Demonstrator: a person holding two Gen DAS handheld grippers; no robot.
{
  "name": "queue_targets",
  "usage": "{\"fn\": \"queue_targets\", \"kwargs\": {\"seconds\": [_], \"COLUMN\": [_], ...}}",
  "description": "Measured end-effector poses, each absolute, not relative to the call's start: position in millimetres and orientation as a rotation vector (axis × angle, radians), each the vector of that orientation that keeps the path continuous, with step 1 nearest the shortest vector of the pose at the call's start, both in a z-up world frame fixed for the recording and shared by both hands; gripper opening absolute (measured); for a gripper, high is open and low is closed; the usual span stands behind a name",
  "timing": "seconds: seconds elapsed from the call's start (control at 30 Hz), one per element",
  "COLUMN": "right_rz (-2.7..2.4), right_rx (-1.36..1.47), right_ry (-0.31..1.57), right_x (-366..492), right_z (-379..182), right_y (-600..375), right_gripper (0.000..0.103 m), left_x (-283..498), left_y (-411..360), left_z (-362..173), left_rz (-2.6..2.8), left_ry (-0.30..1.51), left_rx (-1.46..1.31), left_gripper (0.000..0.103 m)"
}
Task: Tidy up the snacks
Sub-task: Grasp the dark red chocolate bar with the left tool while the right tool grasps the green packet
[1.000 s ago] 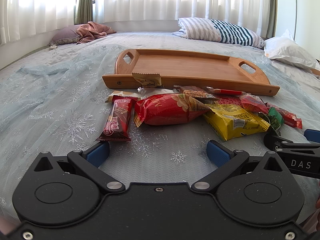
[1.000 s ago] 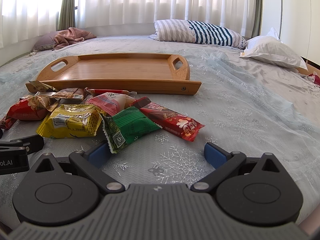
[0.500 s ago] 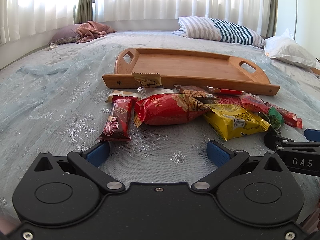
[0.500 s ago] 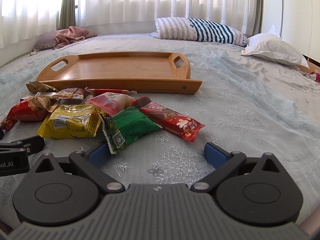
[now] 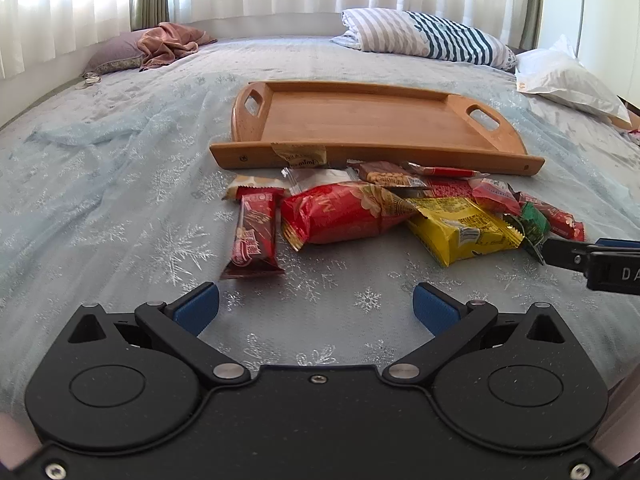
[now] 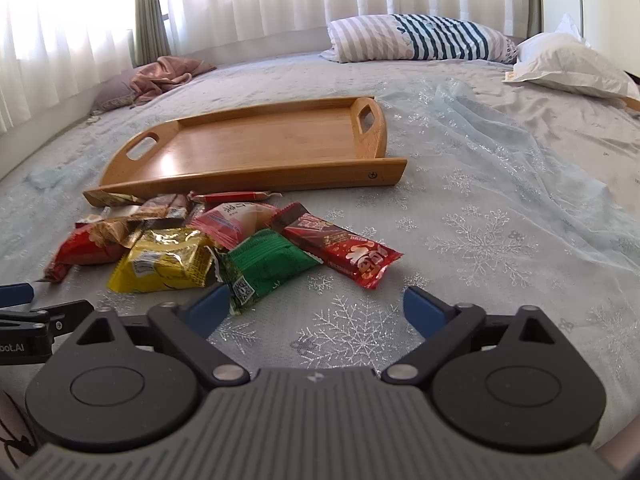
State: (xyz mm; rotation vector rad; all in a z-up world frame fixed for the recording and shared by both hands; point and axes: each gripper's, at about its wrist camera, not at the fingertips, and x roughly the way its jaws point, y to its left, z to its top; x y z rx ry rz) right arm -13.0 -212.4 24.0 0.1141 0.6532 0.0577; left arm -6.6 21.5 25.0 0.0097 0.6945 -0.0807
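Your right gripper (image 6: 316, 306) hangs low over the bedspread (image 6: 500, 216) w/ jaws spread but just narrowing a bit; nothing's between the pads, tho the green packet (image 6: 266, 266) has a corner touching the left pad. Your left gripper (image 5: 316, 304) is wide open & empty too, parked just short of the dark red bar (image 5: 254, 236).

Progress, as I read it: nothing done yet. Every snack sits on the bedspread on the near side of the wooden tray (image 6: 256, 178), & the tray floor is bare. Nearest to you: green packet, long red bar (image 6: 344, 252), yellow packet (image 6: 164, 260), big red packet (image 5: 340, 212), dark red bar. Closer to the tray: pink-and-white packet (image 6: 236, 218), brown wrappers, thin red stick (image 6: 230, 197). One small wrapper (image 5: 298, 156) leans on the tray's near wall. So the whole pile is left to move, prob. into the tray.

Hard to make out: packets overlap, so the count is unsure; whatever lies under the big red & yellow ones is hidden. Labels too small to read. In the left wrist view the right gripper is cut off at the frame edge. Beyond the tray, just pillows & curtains.
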Motion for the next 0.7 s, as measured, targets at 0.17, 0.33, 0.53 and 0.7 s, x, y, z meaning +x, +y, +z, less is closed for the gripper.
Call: {"fn": "queue_targets", "kwargs": {"seconds": [0.17,0.33,0.53,0.7], "right_rz": [0.254,0.257,0.312,0.35], "right_rx": [0.197,0.11,-0.033,-0.054], "right_ry": [0.674,0.671,0.698,0.695], "right_x": [-7.3,11.6,35.4,42.2], "right_z": [28.3,27.4,22.7,24.0], "right_y": [-212.8,-203.6,-201.2,-201.6], "right_gripper": [0.084,0.084,0.091,0.069], "left_x": [-0.2,10.9,15.0,20.9], "left_y": [27.2,29.1,31.0,45.1], "left_z": [31.5,32.8,30.2,31.7], "left_rz": [-0.064,-0.058,-0.042,0.022], "left_ry": [0.689,0.695,0.705,0.724], "left_rx": [-0.01,-0.022,-0.02,-0.091], "left_gripper": [0.103,0.103,0.103,0.103]}}
